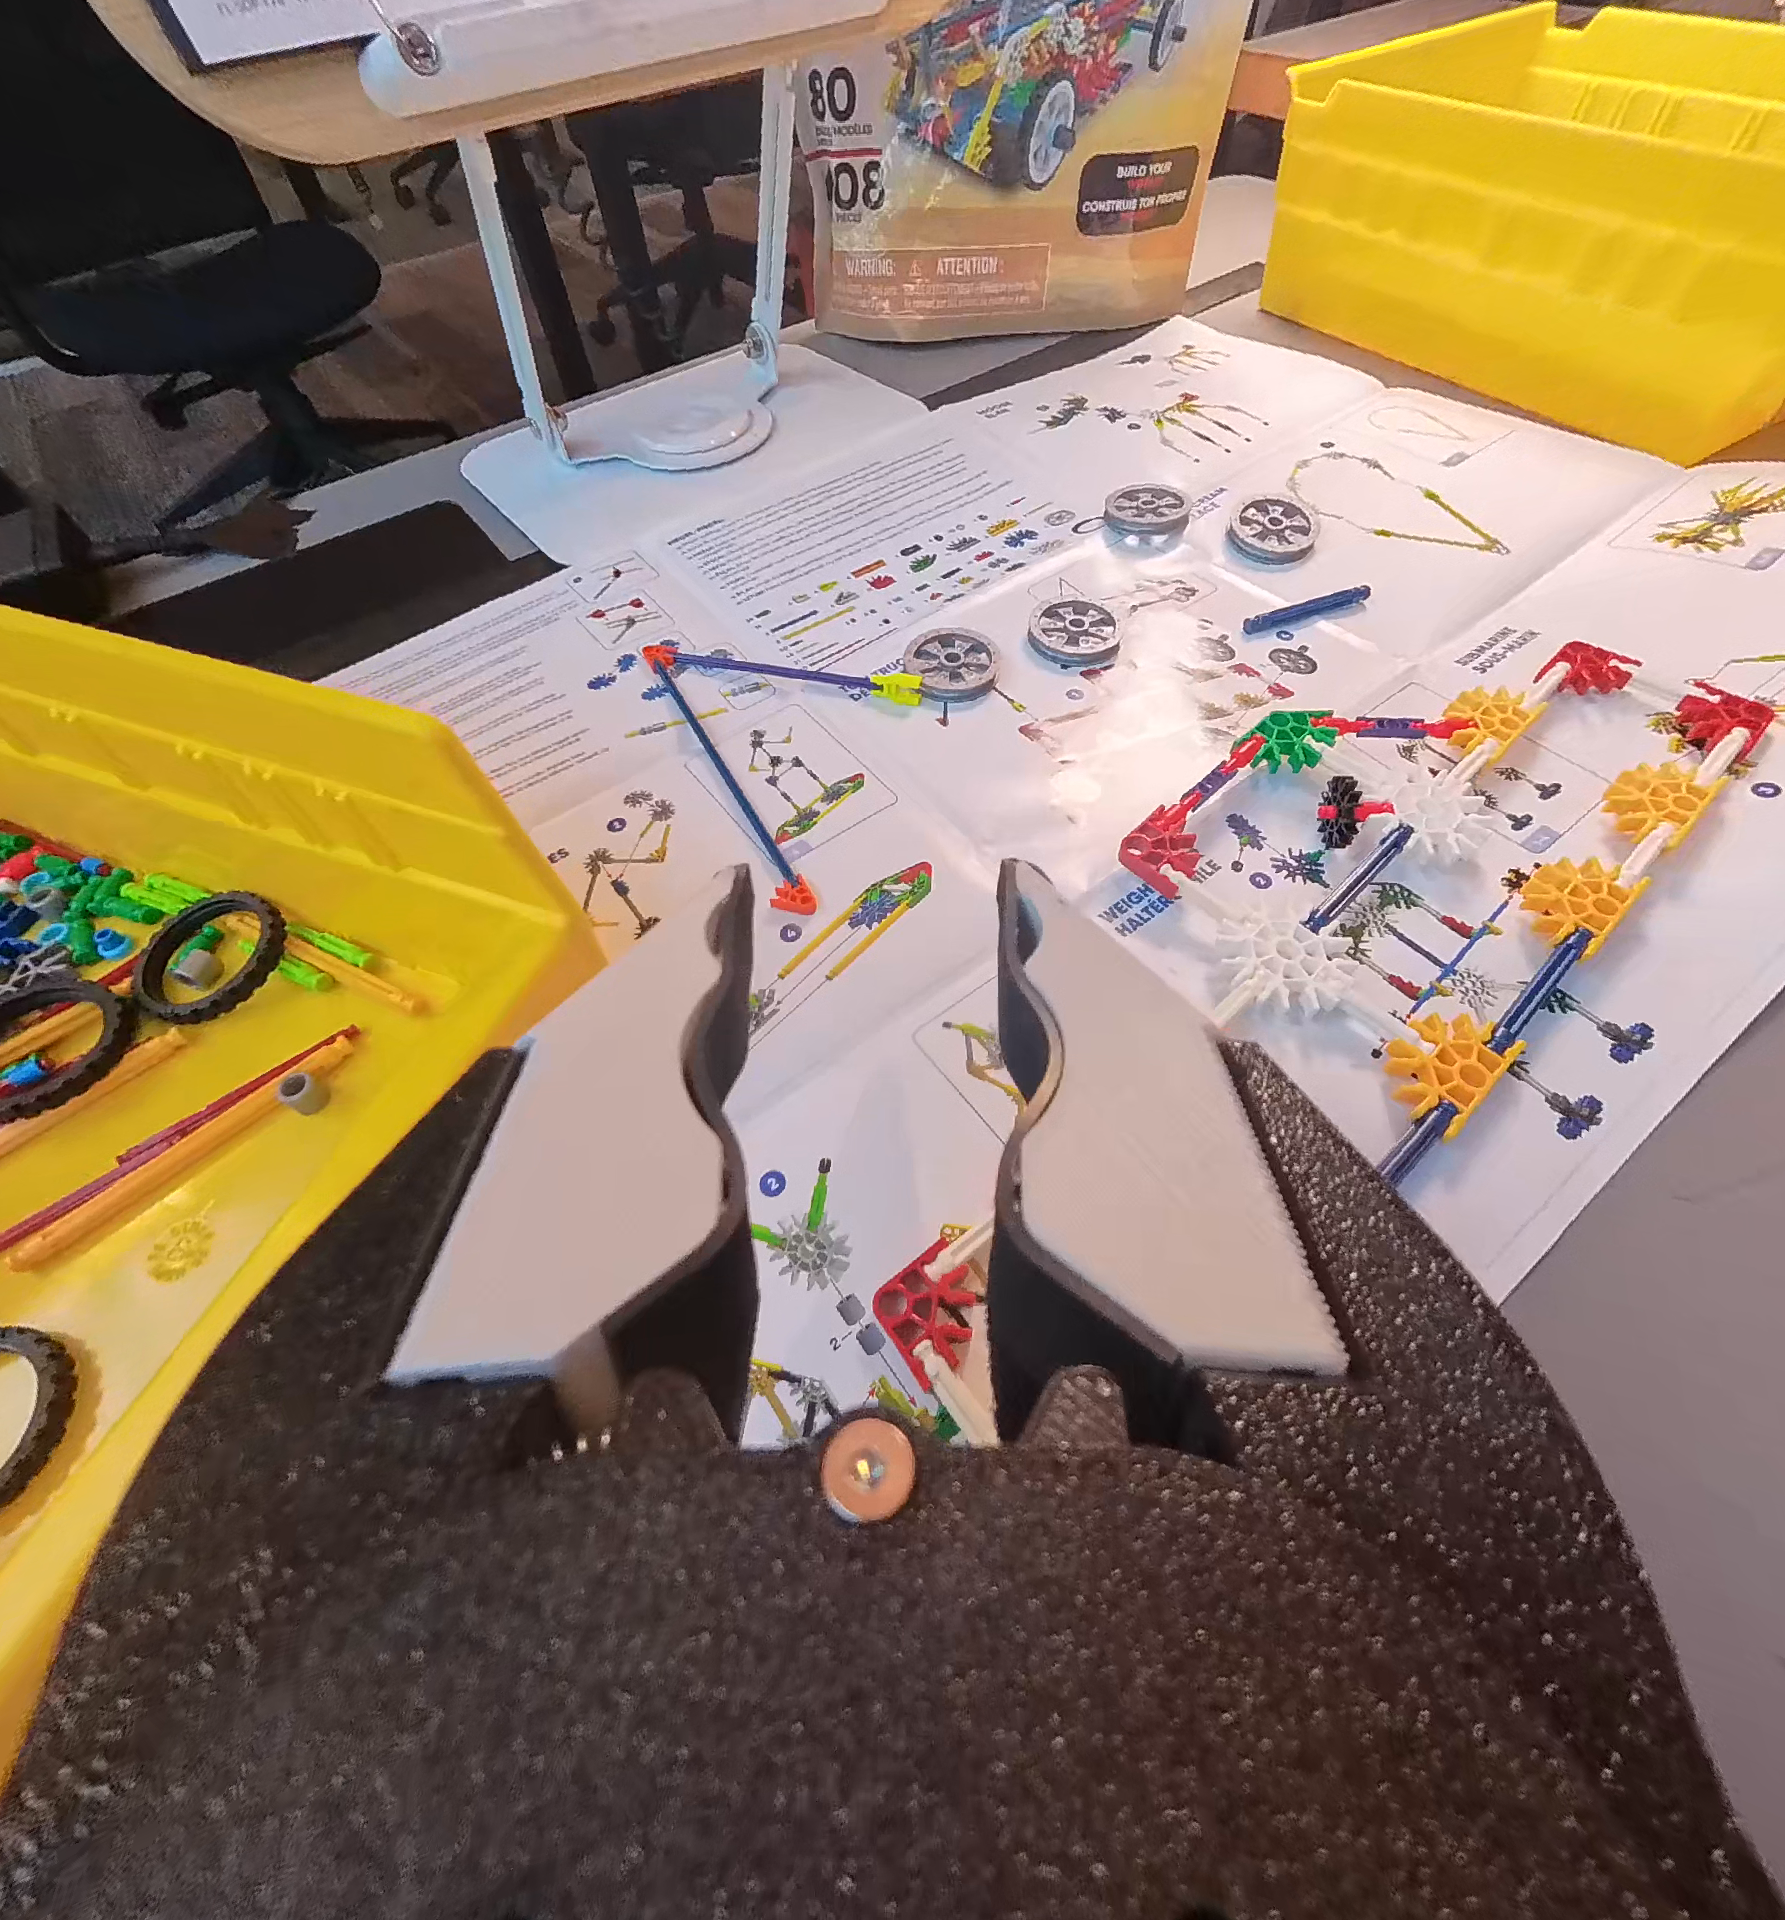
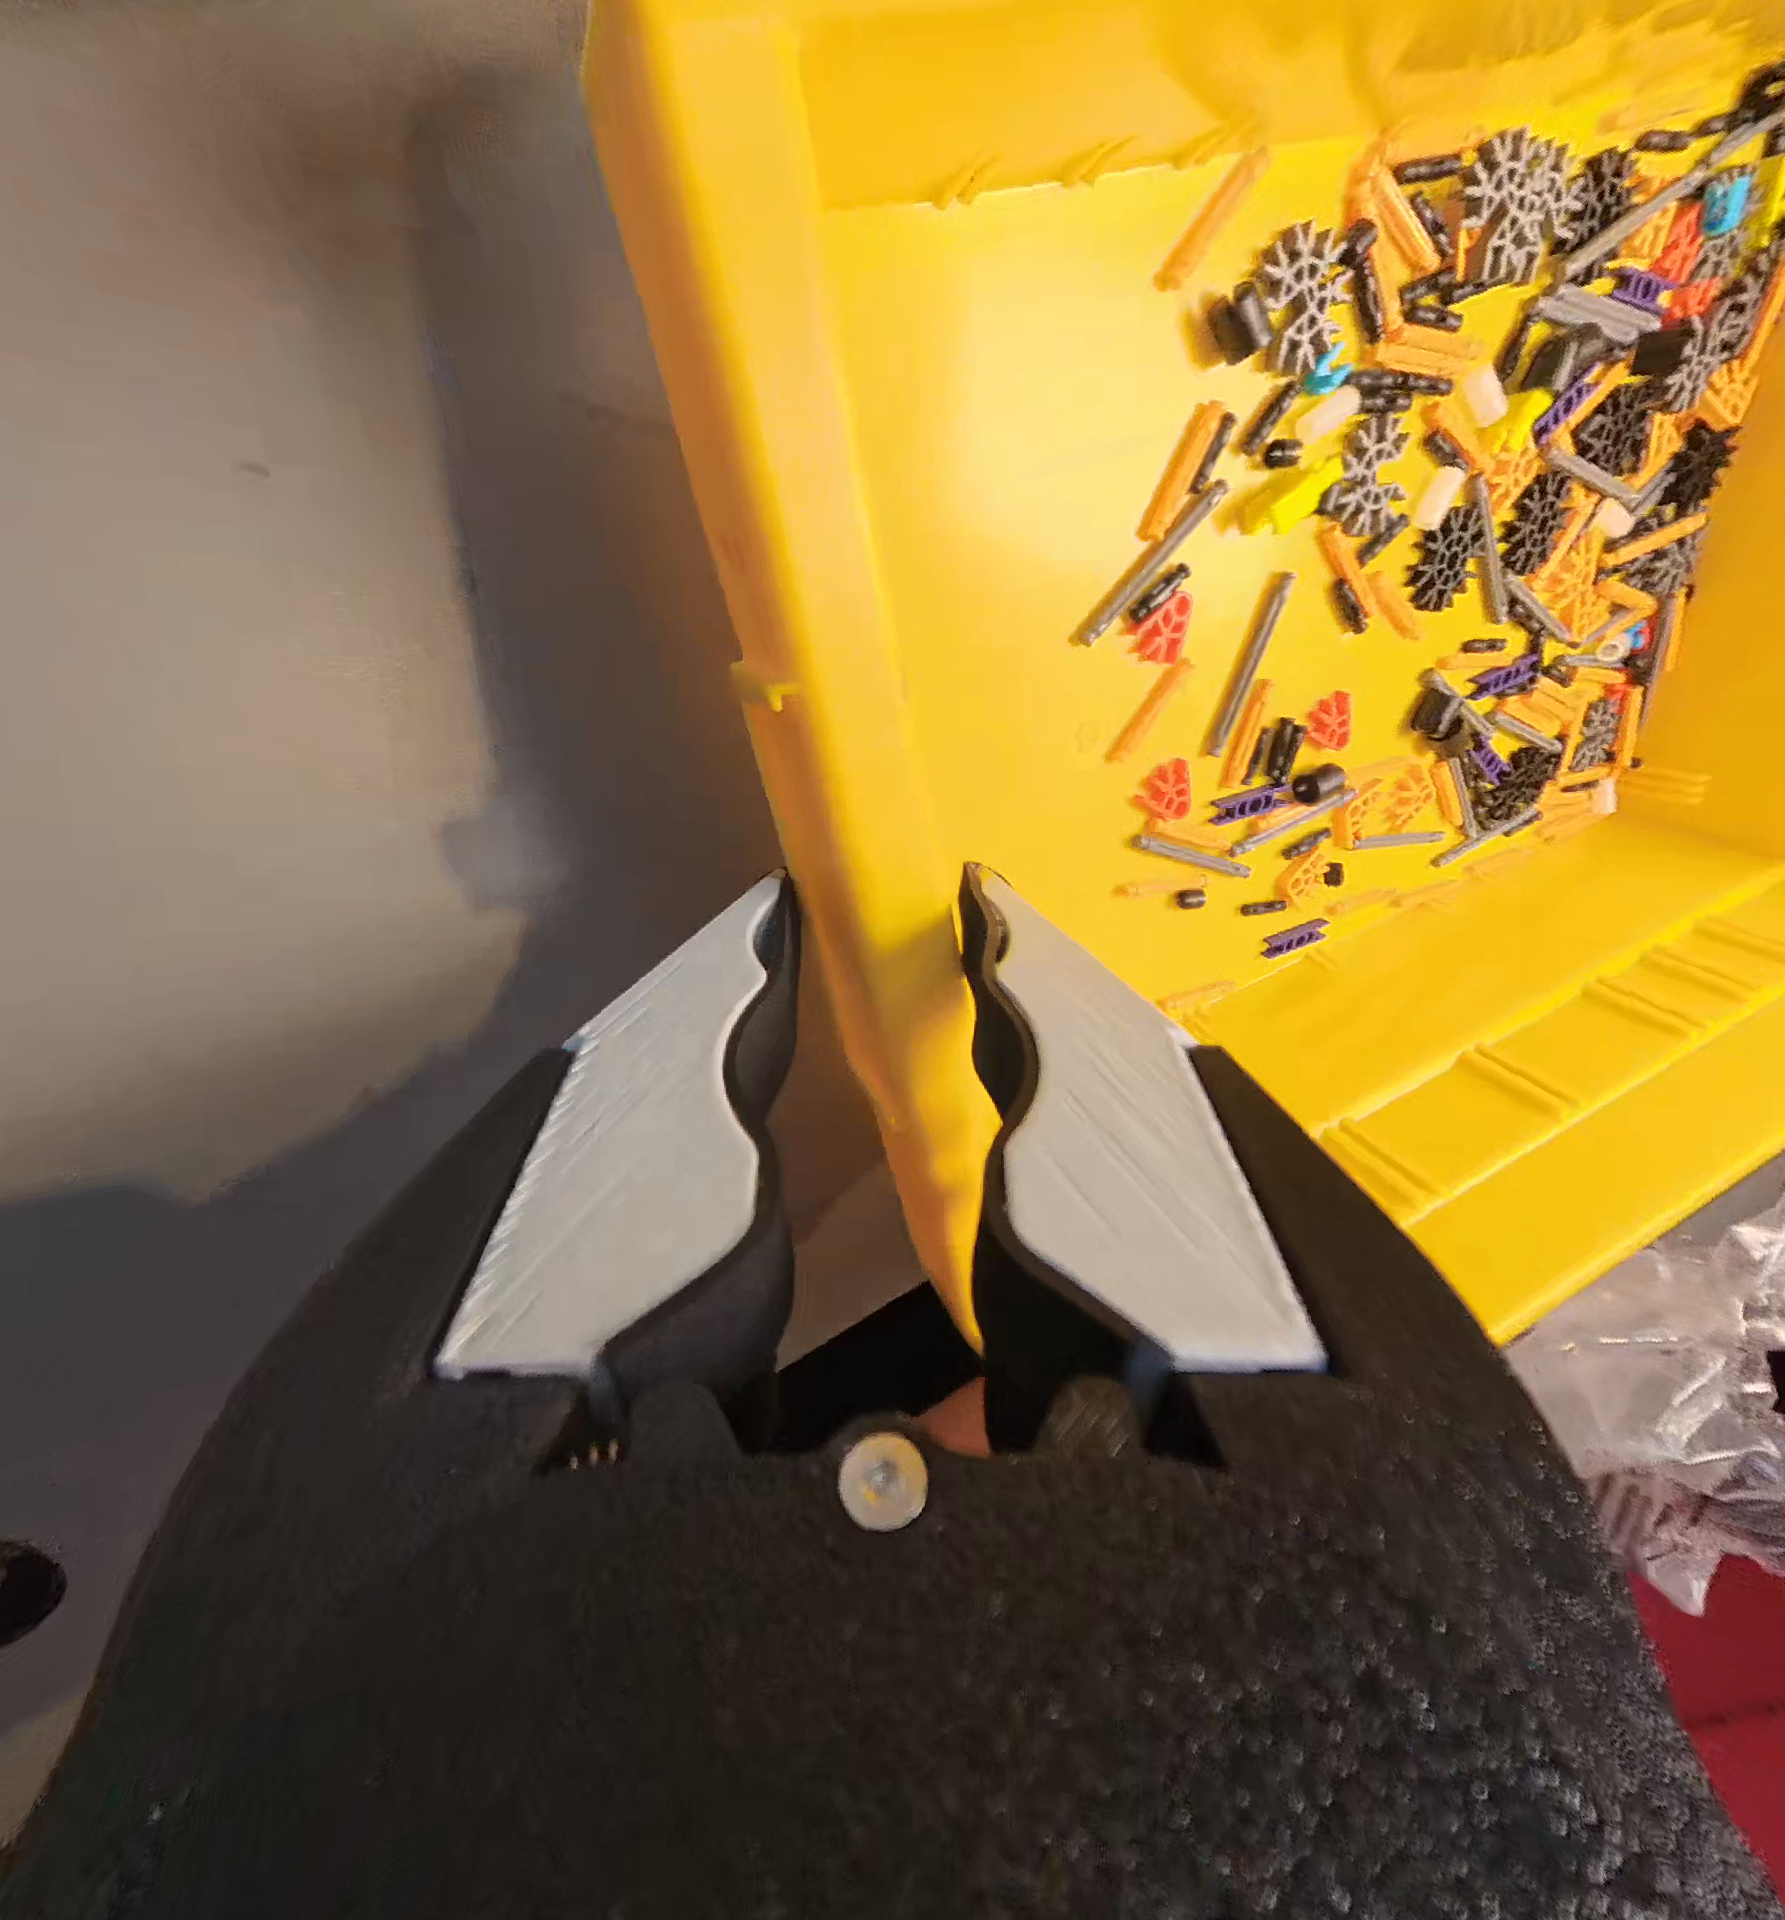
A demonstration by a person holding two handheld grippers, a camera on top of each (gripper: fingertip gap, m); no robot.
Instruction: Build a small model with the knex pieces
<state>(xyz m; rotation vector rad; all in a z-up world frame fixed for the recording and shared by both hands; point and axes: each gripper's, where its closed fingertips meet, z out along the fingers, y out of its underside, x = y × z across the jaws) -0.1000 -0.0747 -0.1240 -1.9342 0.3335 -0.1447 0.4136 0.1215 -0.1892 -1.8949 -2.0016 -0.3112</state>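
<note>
**Two tongs out: one over the paper, one astride a bin wall**

The left tongs [image 1: 877, 883] hang wide open with nothing in them, over the big fold-out instruction sheet [image 1: 971, 499]. Nearest the tips is a small blue rod frame [image 1: 722, 769] with orange corner pieces. A yellow bin [image 1: 244, 748] of rods, connectors and black tyres sits just to the left. To the right lies a half-built rod model [image 1: 1470, 862]. Four grey wheels [image 1: 952, 665] lie farther up the sheet.

The right tongs [image 2: 877, 883] sit astride the side wall of another yellow bin [image 2: 826, 623], one finger outside and one inside, with the gap approx. the wall's width. The pic is blurred, so I can't tell if they're actually clamped. Small loose parts [image 2: 1490, 468] are heaped at the bin's far end. Crumpled clear plastic [image 2: 1719, 1403] lies beside it.

Risks, IMO:
- A weak hold on that wall means the bin could slip or tip, and the parts would slide and scatter.
- On the left, a careless dip could snag the sheet, drag it and roll the wheels off.
- It could also knock the model, which looks only press-fitted.

Writing:
- The sheet carries printed diagrams, numbered steps and blocks of text.
- A tan bag [image 1: 1013, 239] at the back has a vehicle picture, big numerals and a boxed notice.
- I'm not repeating any of it.
</note>
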